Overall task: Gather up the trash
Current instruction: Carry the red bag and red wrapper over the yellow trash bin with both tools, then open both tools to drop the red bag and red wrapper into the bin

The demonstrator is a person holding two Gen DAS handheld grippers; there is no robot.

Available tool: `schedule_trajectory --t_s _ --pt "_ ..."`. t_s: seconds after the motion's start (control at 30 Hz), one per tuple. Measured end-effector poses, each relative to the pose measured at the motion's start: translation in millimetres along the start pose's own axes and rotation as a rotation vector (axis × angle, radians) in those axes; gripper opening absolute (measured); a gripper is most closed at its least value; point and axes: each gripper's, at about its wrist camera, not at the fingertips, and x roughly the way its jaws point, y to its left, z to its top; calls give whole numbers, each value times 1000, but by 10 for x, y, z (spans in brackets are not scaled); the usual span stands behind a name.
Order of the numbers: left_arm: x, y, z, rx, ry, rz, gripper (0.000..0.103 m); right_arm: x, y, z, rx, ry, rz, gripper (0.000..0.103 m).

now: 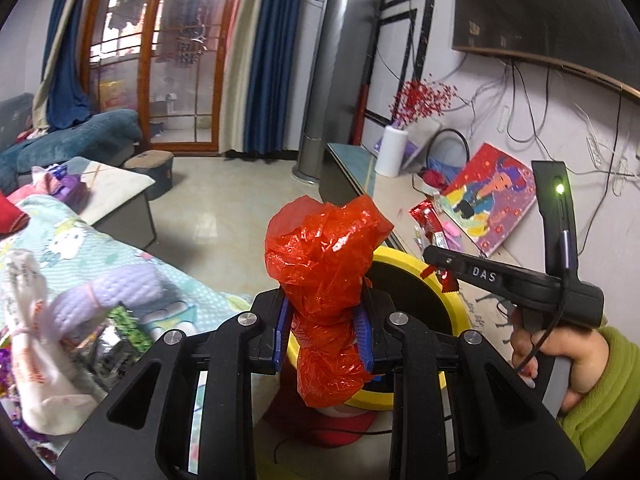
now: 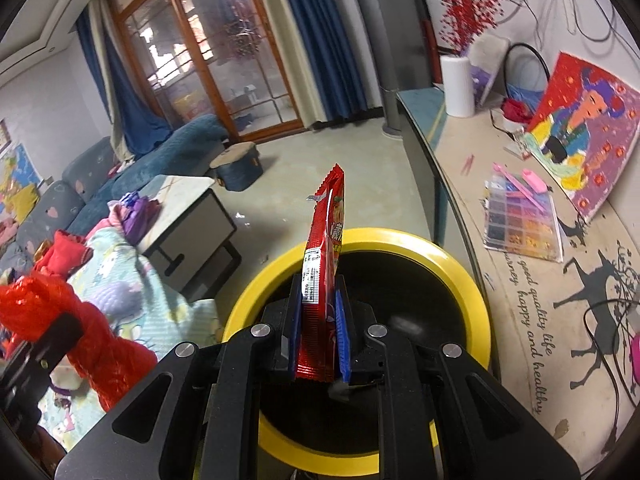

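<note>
The left tongs (image 1: 325,334) are clamped on a crumpled red plastic bag (image 1: 326,256). The blue pads (image 1: 366,338) press the bag at its narrow waist, so one bulge stands above the fingers and another hangs below them. The bag is held upright at the near edge of a yellow-rimmed bin (image 1: 460,308) with a dark interior; it overlaps the rim in the left wrist view, and whether it touches the rim cannot be told.

The right tongs (image 2: 319,334) are clamped on a flat red snack wrapper (image 2: 324,264). The wrapper stands edge-on and upright between the blue pads, with its serrated top well above the fingertips and a white printed label on its left face. It is held directly over the dark opening of the bin (image 2: 460,268). In the left wrist view the right tongs (image 1: 430,254) reach in from the right, gripped by a hand (image 1: 560,356) in a green sleeve, with the wrapper (image 1: 430,224) at their tip over the far rim.

The bin stands on the floor beside a long bench (image 2: 472,168). The bench carries a white roll (image 2: 458,86), a colourful picture (image 2: 580,136) leaning against the wall and a bead organiser (image 2: 524,224). To the left, a bed with a patterned blanket (image 1: 100,248) holds a white bag (image 1: 36,344) and other items.
</note>
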Motion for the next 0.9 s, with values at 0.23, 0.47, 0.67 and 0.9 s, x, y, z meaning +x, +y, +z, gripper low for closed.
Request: schedule_trajectory --t_s 0.23,0.47,0.67,0.9 --pt "240 -149 -79 36 60 -23 20 129 -211 -41 49 42 -4 14" --pt "469 -222 -179 42 129 -50 20 228 -352 -77 79 85 5 16" --pt "609 -240 -217 40 163 -69 20 263 -417 -98 90 102 5 17" --pt "736 -287 -196 26 179 -73 25 285 -450 -97 99 110 7 22"
